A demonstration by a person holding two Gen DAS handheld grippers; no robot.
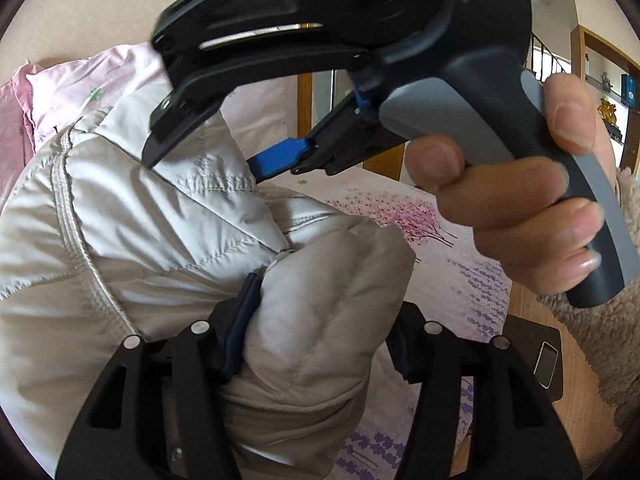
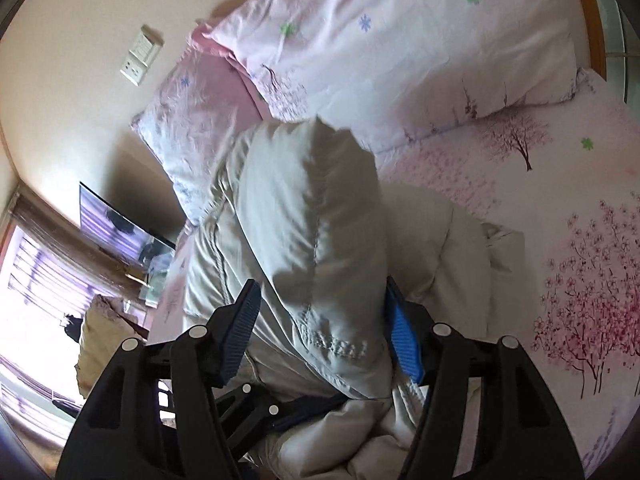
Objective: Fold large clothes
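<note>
A puffy cream quilted jacket (image 1: 132, 240) is held up over the bed. My left gripper (image 1: 316, 344) is shut on a thick bunch of the jacket, padding bulging between its blue pads. My right gripper (image 2: 324, 332) is shut on another fold of the jacket (image 2: 312, 232), which rises in a peak between its blue pads (image 2: 404, 340). In the left wrist view the right gripper (image 1: 224, 148) shows from the side, held by a hand (image 1: 516, 208), its tips pressed into the jacket. The rest of the jacket lies bunched on the bed (image 2: 460, 248).
The bed sheet (image 2: 580, 240) is pink with tree prints. Pink pillows (image 2: 400, 48) lie at the head by the wall. A phone (image 1: 546, 364) lies on a dark stand over the wooden floor at right. A window and screen (image 2: 120, 232) are at left.
</note>
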